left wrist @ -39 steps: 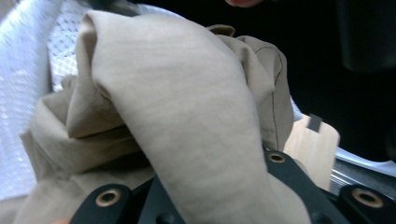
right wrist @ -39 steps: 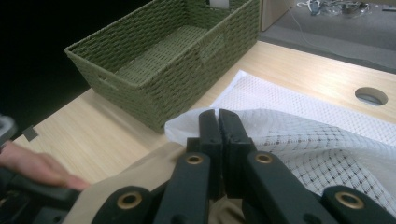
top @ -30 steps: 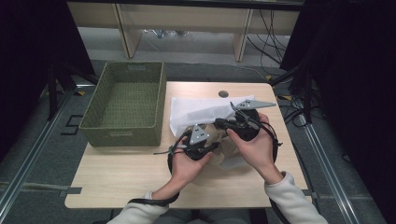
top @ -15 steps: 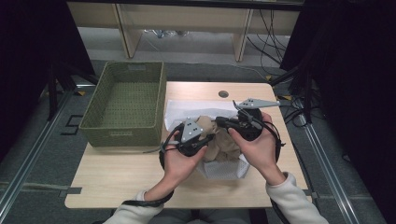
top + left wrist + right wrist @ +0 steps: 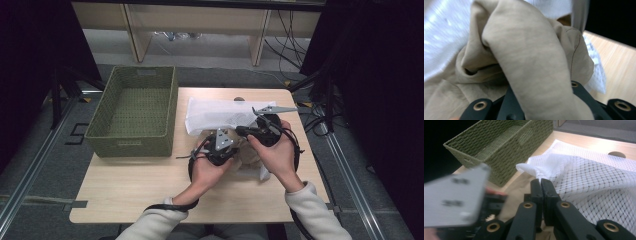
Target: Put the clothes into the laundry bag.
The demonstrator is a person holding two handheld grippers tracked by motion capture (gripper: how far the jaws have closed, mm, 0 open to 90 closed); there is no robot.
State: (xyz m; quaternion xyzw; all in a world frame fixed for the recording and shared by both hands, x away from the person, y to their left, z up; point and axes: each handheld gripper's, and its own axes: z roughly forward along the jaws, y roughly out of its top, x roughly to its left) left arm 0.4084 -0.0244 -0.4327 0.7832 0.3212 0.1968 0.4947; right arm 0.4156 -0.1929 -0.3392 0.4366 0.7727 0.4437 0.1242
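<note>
Now both grippers have drawn nearer the table's front edge w/ the beige cloth point(image 5: 529, 62): left gripper point(image 5: 220, 147) clamps it, right gripper point(image 5: 541, 185) pinches the mesh bag point(image 5: 584, 167), so bagging's underway.

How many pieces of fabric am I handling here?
2. A beige cloth draped over the left gripper, and a white mesh bag pinched at its edge by the right gripper. More may be hidden underneath.
</note>
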